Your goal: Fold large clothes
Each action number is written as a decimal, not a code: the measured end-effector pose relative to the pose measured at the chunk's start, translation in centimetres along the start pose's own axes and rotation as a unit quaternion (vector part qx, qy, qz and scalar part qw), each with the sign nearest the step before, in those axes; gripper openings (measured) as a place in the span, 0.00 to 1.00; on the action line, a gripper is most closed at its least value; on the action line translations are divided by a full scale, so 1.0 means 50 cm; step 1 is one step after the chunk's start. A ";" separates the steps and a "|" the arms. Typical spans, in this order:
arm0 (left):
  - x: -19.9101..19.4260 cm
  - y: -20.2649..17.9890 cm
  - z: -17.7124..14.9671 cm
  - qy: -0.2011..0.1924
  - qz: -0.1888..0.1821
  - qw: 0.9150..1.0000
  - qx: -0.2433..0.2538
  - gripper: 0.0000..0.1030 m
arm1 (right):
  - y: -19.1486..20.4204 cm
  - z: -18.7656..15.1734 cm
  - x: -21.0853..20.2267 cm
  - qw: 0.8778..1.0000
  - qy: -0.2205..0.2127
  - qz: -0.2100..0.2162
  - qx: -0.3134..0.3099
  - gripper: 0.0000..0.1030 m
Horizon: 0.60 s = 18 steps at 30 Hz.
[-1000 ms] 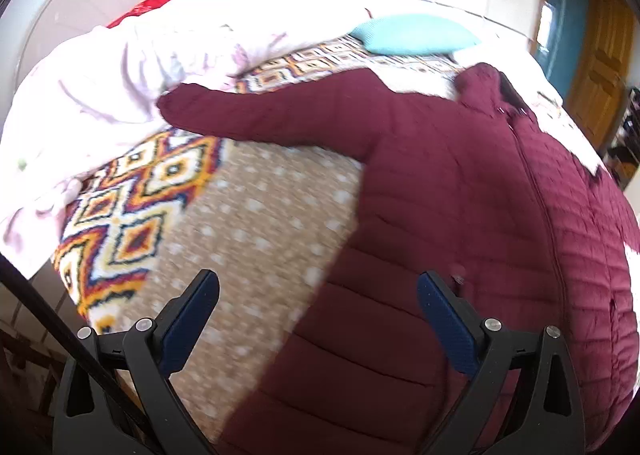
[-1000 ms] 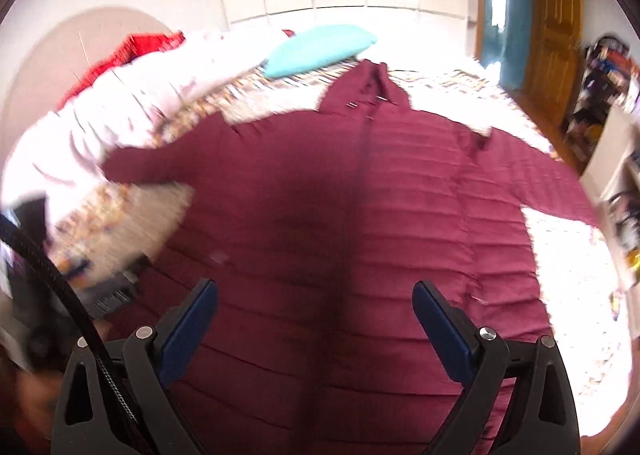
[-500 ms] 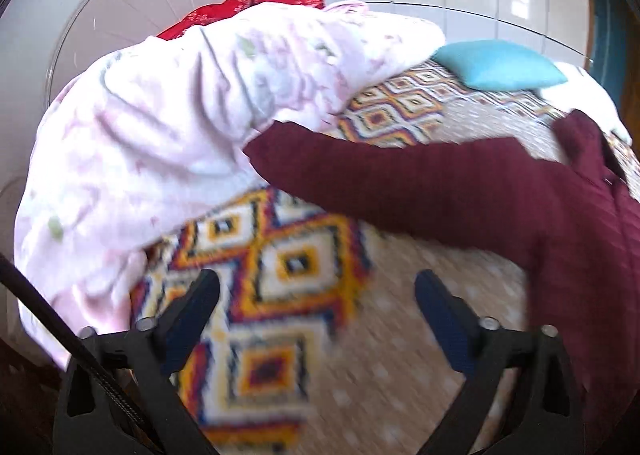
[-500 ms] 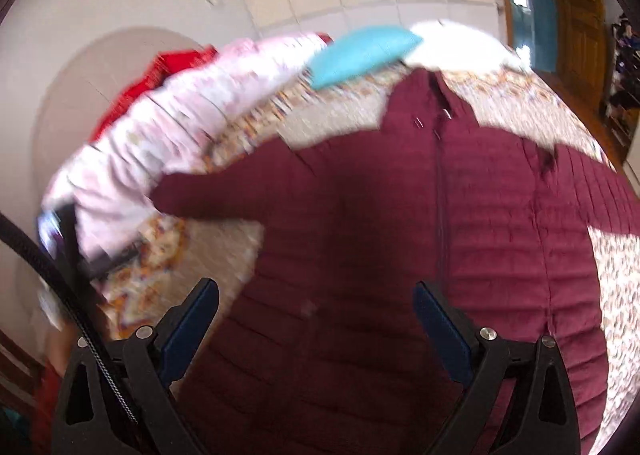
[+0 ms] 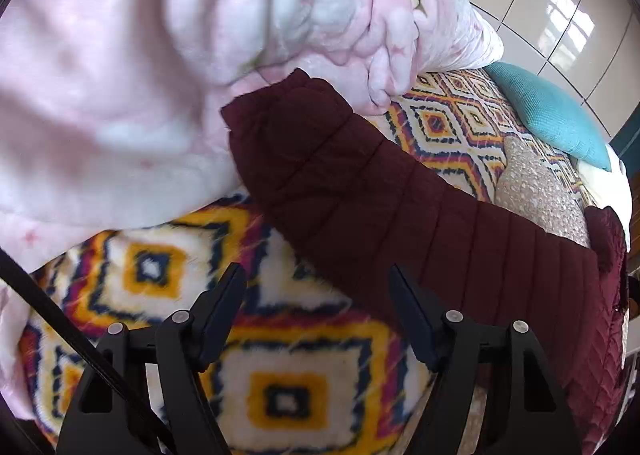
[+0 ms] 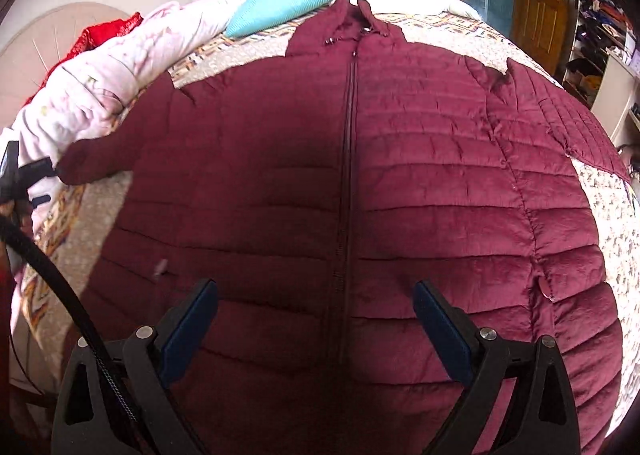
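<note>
The left hand-held gripper [image 5: 316,291] has travelled from the jacket's body to its sleeve cuff, jaws closing but empty. The quilted maroon jacket [image 6: 360,183] lies flat on the bed; the right hand-held gripper [image 6: 316,307] hovers wide; the hem is cut off.

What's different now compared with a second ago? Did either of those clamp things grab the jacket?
Nothing grabbed yet. The left gripper swept from the maroon jacket's body out along its sleeve towards the cuff by the pink quilt; its jaws have just been closing, with nothing pinched. The right gripper dropped closer over the zipper, open. The jacket stayed spread flat on the bed.
</note>
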State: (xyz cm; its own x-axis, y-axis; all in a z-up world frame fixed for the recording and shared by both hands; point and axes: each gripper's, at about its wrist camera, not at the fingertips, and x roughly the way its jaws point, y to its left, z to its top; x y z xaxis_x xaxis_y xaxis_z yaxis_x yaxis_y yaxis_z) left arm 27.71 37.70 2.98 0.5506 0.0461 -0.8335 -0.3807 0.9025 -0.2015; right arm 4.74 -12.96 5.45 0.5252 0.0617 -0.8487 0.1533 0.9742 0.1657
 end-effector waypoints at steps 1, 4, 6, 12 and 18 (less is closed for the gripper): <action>0.017 -0.005 0.006 0.003 -0.001 1.000 -0.001 0.70 | -0.001 -0.001 0.005 1.000 -0.002 -0.001 -0.002 0.96; 0.058 -0.019 0.017 0.011 -0.004 1.000 -0.003 0.70 | 0.004 -0.001 0.011 1.000 -0.011 -0.010 -0.014 0.96; 0.081 -0.027 0.025 0.011 0.001 1.000 -0.007 0.69 | 0.008 -0.005 0.015 0.999 -0.017 -0.016 -0.023 0.96; 0.104 -0.056 0.045 -0.009 0.071 0.997 -0.003 0.37 | 0.012 -0.006 0.025 0.999 -0.020 -0.027 -0.038 0.96; 0.018 -0.127 0.035 -0.070 0.131 0.987 0.067 0.11 | 0.006 -0.008 0.024 0.999 -0.022 -0.024 -0.040 0.96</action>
State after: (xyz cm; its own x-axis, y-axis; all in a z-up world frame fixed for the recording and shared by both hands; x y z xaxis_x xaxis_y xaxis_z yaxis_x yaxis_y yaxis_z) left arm 31.94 32.77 4.41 0.5461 0.3357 -0.7675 -0.4277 0.8995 0.0891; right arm 5.09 -12.53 4.26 0.5553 0.0067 -0.8316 0.1135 0.9900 0.0837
